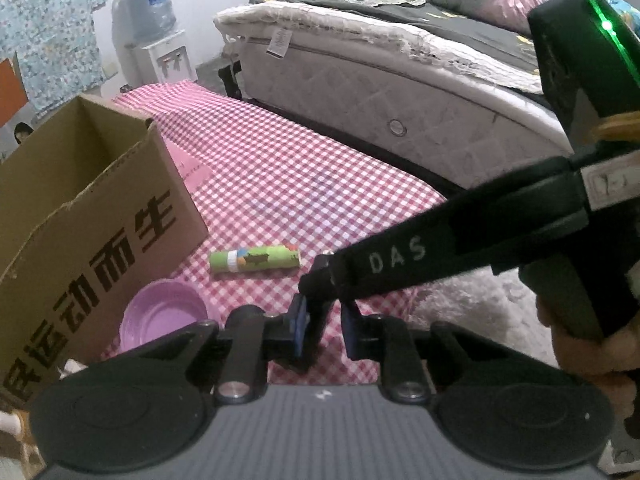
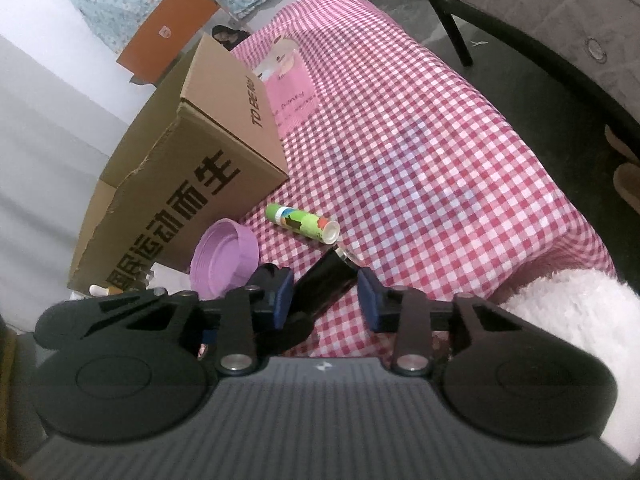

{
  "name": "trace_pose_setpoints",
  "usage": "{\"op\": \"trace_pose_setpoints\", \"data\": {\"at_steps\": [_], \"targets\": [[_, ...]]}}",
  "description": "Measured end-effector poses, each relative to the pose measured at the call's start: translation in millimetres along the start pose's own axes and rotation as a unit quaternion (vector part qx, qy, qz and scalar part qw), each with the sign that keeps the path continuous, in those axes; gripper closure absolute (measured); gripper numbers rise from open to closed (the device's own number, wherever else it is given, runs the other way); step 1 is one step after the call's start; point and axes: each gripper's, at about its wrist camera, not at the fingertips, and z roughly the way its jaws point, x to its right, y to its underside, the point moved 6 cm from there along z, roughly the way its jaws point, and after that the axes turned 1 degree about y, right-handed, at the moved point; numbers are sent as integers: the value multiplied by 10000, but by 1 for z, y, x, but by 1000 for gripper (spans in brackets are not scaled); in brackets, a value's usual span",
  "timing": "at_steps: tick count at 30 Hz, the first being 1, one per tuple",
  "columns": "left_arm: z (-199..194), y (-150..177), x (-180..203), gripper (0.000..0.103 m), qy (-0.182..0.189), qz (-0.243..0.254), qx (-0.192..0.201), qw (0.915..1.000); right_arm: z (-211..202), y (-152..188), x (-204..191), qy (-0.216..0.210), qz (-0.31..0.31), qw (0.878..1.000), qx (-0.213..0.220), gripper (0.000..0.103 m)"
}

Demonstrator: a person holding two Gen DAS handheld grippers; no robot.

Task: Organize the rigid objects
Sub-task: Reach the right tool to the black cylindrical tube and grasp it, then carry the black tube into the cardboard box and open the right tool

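A big open brown cardboard box with black printed characters [image 2: 188,184] stands on the red-and-white checked cloth [image 2: 420,152], a shallow lilac plastic bowl [image 2: 224,258] just beside its near wall. The green printed tube with a white cap [image 2: 302,224] lies flat on the cloth near the bowl. The left gripper [image 1: 325,330] gapes narrowly on nothing, the right gripper [image 2: 325,298] stands wide around a black object [image 2: 326,286] without pinching it.

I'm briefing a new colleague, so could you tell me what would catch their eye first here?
Probably the red-checked cloth, with the big cardboard box on its left side. Beside the box lie a green tube and a purple bowl, close to the open right gripper.
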Motion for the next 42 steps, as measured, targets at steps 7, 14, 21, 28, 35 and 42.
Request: {"op": "trace_pose_setpoints", "data": {"at_steps": [7,14,21,28,35,42], "targets": [[16,-5,-4,81,-58,67,-238,9997,5,-4,3,-122,182,9997,-62,77],[18,-6,-8,81,-73,33,-113,9999,7,-5,9,-308,553,9980,21,79],[6,-3,-8,81,-68,-36,21,10000,0,2,8,-490,786,9956,155,81],[-51,0,-6,81,-287,-78,590,9978,-36,8,-28,-698,482,9954,452,81],[-144,-9,-47,81,-972,-502,1316,9852,-71,-9,-118,-1313,-488,9868,811,81],[-193,-22,-145,81,-1564,-1235,1266,9717,-43,-55,-238,-1972,-1547,9671,432,81]]}}
